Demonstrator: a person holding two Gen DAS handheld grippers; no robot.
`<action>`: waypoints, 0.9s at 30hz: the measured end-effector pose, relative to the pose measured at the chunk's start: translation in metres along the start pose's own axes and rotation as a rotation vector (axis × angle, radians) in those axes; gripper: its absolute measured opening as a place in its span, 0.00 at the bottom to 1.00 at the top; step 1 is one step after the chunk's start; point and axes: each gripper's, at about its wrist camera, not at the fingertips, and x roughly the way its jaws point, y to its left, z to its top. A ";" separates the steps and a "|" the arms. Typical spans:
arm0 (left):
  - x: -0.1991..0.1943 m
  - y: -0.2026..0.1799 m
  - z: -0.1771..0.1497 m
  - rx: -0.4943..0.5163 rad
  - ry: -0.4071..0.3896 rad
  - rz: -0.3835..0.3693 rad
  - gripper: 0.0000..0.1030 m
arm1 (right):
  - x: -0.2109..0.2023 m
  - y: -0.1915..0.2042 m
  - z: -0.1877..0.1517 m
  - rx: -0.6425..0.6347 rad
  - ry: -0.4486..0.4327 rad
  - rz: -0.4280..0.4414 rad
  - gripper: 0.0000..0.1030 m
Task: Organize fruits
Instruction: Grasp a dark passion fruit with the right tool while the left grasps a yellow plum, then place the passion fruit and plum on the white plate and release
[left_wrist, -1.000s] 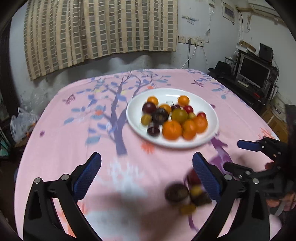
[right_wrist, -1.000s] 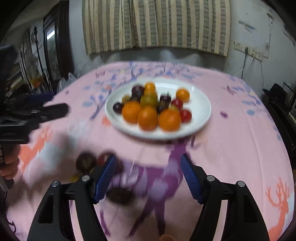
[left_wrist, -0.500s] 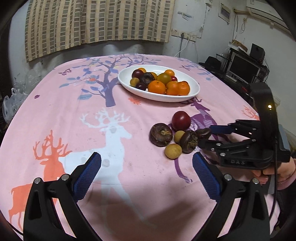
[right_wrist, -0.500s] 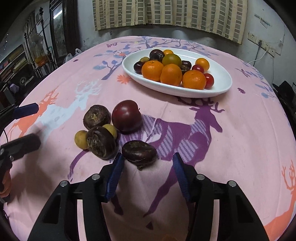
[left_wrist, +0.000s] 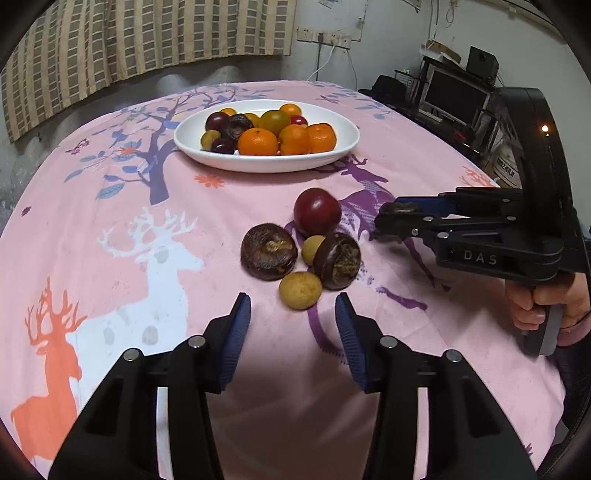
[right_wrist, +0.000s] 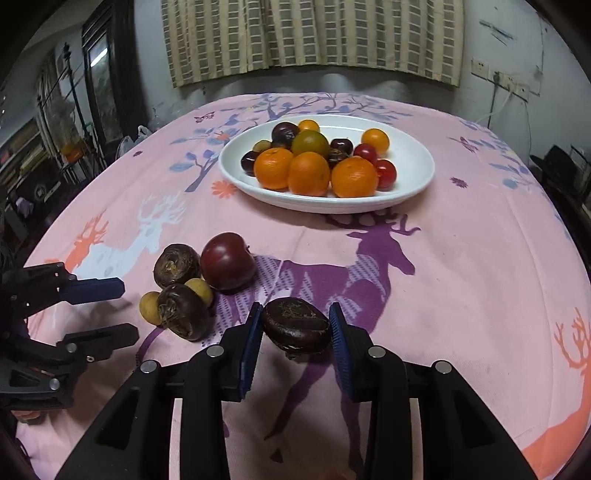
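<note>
Blue ribbed pads line the right gripper (right_wrist: 295, 332), whose jaws are closing around a dark brown wrinkled fruit (right_wrist: 296, 328) lying on the tabletop; the pads sit just beside its flanks, and contact cannot be told. The left gripper (left_wrist: 293, 325) has its jaws closing too, with nothing between them, just short of a small tan round fruit (left_wrist: 300, 290). Behind that fruit cluster two dark brown round fruits (left_wrist: 269, 251), a second small tan one (left_wrist: 312, 249) and a dark red plum (left_wrist: 317, 210), touching one another on the pink deer-printed cloth (right_wrist: 461, 258). Further back stands a white oval plate (right_wrist: 413, 158) heaped with oranges (right_wrist: 309, 173), cherry tomatoes (right_wrist: 386, 172) and dark fruits.
</note>
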 end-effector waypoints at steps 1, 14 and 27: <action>0.001 -0.001 0.001 0.007 0.000 0.003 0.46 | 0.001 -0.002 0.000 0.003 0.011 -0.007 0.36; 0.022 -0.007 0.006 0.054 0.049 0.005 0.34 | -0.005 0.000 0.000 -0.004 0.006 0.001 0.36; -0.017 -0.005 -0.002 0.028 -0.002 -0.020 0.26 | -0.025 0.002 0.002 -0.013 -0.057 0.062 0.36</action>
